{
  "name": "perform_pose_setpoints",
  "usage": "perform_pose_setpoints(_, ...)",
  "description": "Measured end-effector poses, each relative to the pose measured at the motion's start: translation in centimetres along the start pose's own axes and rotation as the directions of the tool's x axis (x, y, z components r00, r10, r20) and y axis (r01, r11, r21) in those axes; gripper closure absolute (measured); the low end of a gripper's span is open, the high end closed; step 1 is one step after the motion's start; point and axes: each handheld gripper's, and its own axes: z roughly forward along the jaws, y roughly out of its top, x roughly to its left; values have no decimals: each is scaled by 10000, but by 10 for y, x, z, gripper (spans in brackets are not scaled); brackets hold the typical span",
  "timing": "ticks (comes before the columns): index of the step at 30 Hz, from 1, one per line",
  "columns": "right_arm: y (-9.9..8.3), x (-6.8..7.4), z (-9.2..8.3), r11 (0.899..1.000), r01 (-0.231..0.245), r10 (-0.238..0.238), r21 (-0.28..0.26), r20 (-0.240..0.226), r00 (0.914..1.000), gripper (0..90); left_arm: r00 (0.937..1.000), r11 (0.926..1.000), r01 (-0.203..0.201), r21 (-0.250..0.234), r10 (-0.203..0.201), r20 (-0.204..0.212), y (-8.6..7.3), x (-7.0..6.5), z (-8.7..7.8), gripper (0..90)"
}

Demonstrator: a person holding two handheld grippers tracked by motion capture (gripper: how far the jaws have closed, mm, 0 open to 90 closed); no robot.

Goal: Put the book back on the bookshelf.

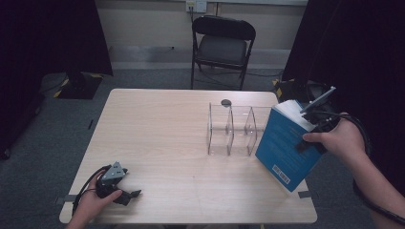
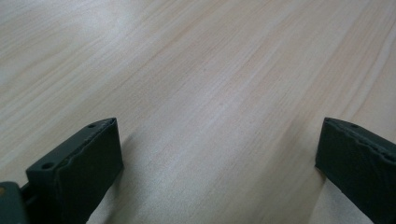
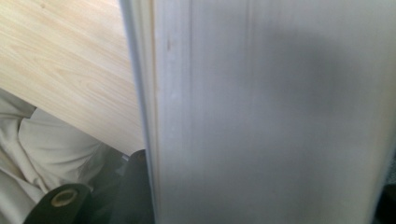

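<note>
A thick blue book hangs tilted over the table's right edge, its lower corner near the tabletop. My right gripper is shut on its upper right side, across the pale page block. In the right gripper view the page edges stand close up between the jaws, with one black jaw pressed against the left cover. My left gripper rests low at the table's front left corner. Its jaws stand wide open over bare wood with nothing between them.
A clear acrylic rack with upright dividers stands on the light wooden table, just left of the book. A small dark disc lies behind it. A black folding chair stands beyond the far edge.
</note>
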Motion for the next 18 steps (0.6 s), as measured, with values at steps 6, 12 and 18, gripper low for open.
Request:
perform_pose_setpoints(6,4,-5,0,9999,-155,155,2,79,9998,616,10000,10000,11,-3,-11,-2,0,0,0,0)
perform_pose_setpoints(12,12,-7,-1,9996,-259,260,-111,86,9996,616,10000,10000,9,9,-9,11,0,0,0,0)
perform_pose_setpoints(18,19,-10,-2,9990,-419,422,-163,172,9990,616,10000,10000,8,8,-8,8,0,0,0,0)
